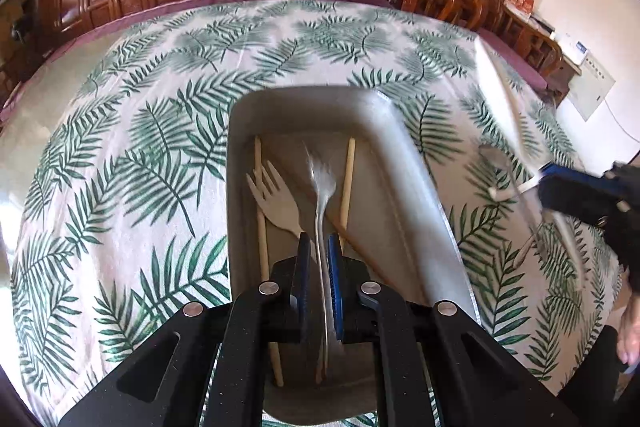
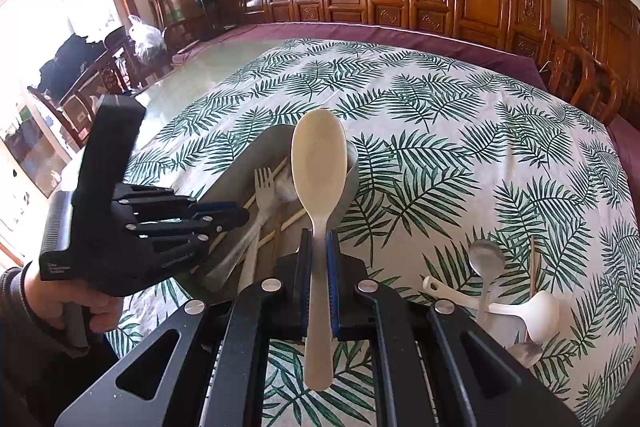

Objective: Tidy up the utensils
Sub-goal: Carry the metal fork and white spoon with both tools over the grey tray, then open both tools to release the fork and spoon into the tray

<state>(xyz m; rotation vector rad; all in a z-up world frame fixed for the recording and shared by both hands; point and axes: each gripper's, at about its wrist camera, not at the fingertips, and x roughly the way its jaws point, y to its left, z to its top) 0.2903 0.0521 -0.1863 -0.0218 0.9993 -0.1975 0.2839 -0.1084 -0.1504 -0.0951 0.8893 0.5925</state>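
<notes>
We see the grey rectangular plastic tray (image 1: 404,163) on the palm-leaf printed tablecloth (image 1: 120,155), with a pale plastic fork (image 1: 276,199) and two wooden chopsticks (image 1: 347,187) inside. To its right on the cloth, a white ceramic ladle (image 2: 528,311) lies across metal spoons (image 2: 486,259).

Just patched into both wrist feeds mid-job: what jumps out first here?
The right tool is shut on a big beige spoon, bowl up, near the grey tray. The left tool pinches a metal fork over that tray, which already holds a beige fork and chopsticks. More spoons wait on the leaf-print cloth, right.
</notes>
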